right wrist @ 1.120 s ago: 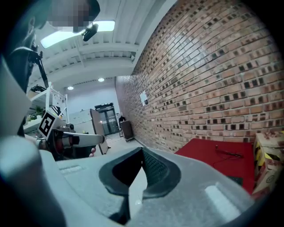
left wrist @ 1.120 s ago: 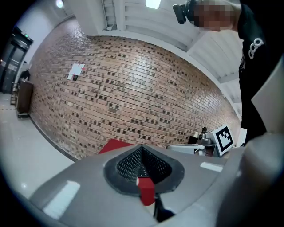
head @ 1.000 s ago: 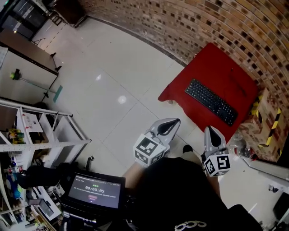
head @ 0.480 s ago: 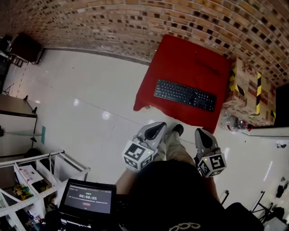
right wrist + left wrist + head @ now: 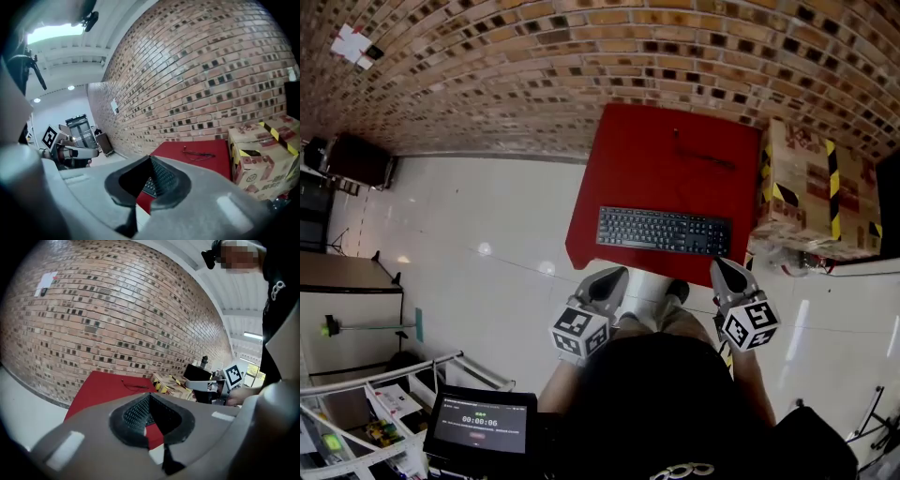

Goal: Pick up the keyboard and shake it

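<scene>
Keyboard (image 5: 664, 231) is lying flat near the front edge of the red table (image 5: 675, 141), long side running left to right, untouched so far. There's a cardboard box (image 5: 811, 187) with yellow-black tape just beside the table on the right, and a brick wall (image 5: 534, 75) behind it all.

The left gripper (image 5: 613, 276) and right gripper (image 5: 722, 267) are both held low in front of the person, short of the table edge and apart from the keyboard. Both are clenched tight with nothing in them; each gripper view shows the pads meeting, with only table and wall beyond.

So I'd call this the approach, pickup not started. Next move probably needs both sets of jaws spread, one brought to each short end, then a pinch on that thin edge and a level lift before any shaking. A thin dark cable (image 5: 705, 159) sits further back on the red top; can't tell if it's plugged into the keyboard, so worth watching for a snag
</scene>
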The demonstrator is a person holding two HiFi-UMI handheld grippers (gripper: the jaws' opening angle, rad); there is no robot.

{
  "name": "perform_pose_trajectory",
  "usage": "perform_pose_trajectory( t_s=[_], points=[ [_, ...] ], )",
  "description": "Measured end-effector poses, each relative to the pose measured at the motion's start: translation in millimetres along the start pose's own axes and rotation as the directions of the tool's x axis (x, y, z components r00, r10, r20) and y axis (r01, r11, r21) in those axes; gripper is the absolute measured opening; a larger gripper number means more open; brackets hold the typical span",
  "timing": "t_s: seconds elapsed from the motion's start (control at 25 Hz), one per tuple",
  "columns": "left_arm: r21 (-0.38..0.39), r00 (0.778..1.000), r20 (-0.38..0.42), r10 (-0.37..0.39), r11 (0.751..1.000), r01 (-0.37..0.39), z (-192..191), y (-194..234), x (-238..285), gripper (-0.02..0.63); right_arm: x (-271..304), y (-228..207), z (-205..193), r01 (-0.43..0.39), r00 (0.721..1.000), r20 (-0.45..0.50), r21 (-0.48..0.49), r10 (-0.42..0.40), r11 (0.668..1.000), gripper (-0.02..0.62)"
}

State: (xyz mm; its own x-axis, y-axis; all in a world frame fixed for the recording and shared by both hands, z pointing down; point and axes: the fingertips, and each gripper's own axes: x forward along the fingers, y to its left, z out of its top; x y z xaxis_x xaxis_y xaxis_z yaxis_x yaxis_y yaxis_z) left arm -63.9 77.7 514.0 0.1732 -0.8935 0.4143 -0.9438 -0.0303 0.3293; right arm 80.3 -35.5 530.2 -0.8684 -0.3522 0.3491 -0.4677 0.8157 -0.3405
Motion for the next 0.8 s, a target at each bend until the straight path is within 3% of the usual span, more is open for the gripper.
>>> perform_pose_trajectory(
  t_s=[0.16,0.36,0.48,0.8],
  points=[
    [0.017,0.999,-0.044,0.016,1.000,-0.015,6,0,20,0.015,0,-49,-5,0.014,0.999,-0.046,0.057,-0.011,0.998,-0.008],
    [0.043,0.991,-0.105,0.088,0.996,-0.084,2,17,39,0.015,-9,-86,-20,0.049,0.997,-0.072,0.127,-0.040,0.991,-0.008],
    [0.062,0.988,-0.119,0.098,0.994,-0.091,7,17,50,0.015,-11,-92,-28,0.052,0.996,-0.076,0.151,-0.041,0.987,-0.008],
    [-0.007,0.981,-0.163,0.105,0.994,-0.108,-9,45,63,0.015,-7,-96,-59,0.015,0.986,-0.167,0.177,0.015,0.984,-0.008]
  ],
)
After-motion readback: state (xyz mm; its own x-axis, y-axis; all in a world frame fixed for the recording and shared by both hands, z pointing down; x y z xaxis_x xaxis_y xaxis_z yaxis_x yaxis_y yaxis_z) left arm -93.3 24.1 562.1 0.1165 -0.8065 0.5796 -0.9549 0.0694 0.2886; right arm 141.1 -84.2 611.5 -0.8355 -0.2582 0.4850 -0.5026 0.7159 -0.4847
